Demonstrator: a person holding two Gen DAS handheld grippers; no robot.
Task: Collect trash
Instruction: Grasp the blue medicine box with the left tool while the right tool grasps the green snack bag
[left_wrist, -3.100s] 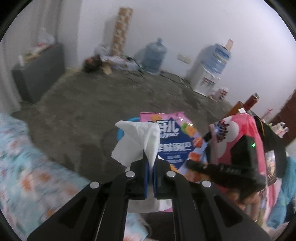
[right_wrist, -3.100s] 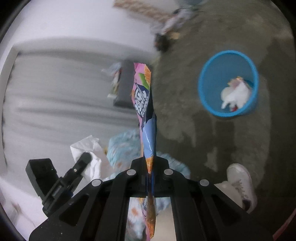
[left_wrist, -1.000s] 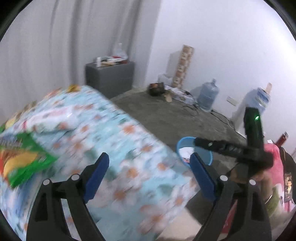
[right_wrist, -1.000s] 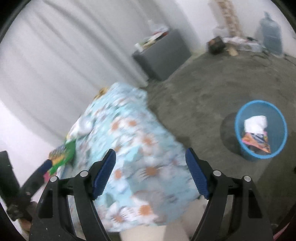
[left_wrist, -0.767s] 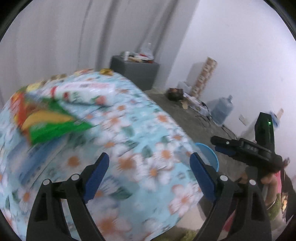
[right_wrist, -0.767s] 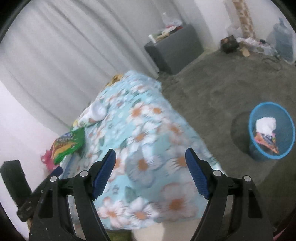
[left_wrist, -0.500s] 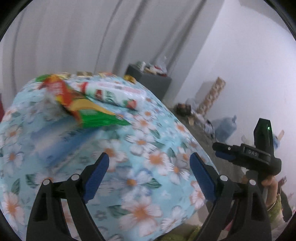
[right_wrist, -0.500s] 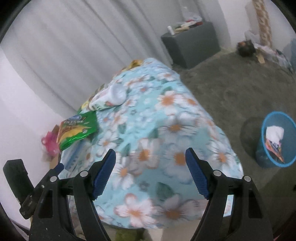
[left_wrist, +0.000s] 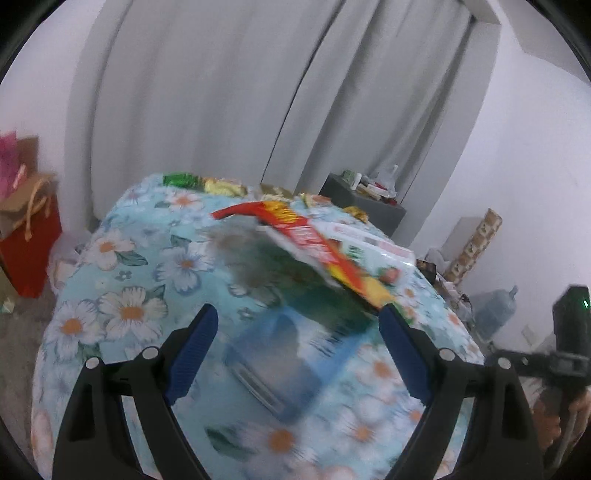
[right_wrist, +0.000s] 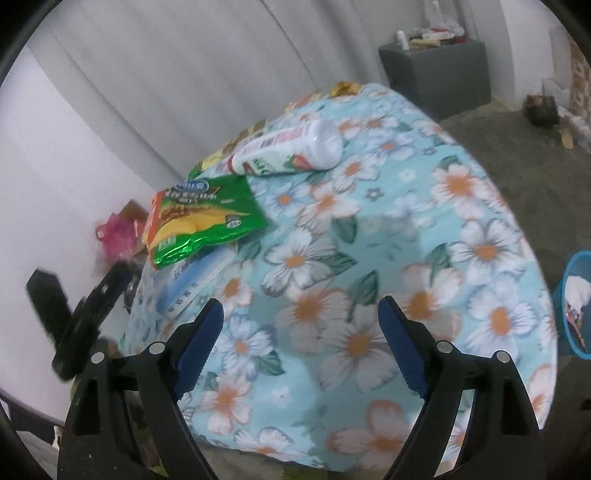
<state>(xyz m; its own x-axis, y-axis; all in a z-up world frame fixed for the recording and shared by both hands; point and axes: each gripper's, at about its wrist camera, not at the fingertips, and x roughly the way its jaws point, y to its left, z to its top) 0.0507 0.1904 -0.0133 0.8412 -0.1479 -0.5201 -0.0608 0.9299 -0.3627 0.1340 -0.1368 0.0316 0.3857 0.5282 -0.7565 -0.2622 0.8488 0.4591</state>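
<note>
Grey curtains (left_wrist: 229, 92) hung behind my flowered tablecloth (right_wrist: 369, 229). Only my right view caught the blue bin (right_wrist: 576, 306) past the cloth's right edge. A glossy green chip bag (right_wrist: 203, 218) lay near its left edge. My left tongs (left_wrist: 297, 343) stood spread and empty; my right tongs (right_wrist: 301, 336) had just been opening, nothing between them.

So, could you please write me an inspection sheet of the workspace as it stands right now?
Surface: table under a floral cloth, rim bare at the front.
Job's things: green snack bag flat near the left edge, partly over a blue packet; white wrapper lying behind it; small wrappers along the far edge.
Clutter: blue bin on the floor to the right, trash already inside.
Grippers: left gripper open, nothing between its jaws; right gripper open, its jaws have just been opening, empty.
Cables: nothing seen.
Surroundings: grey curtain, grey cabinet, red gift bag.
</note>
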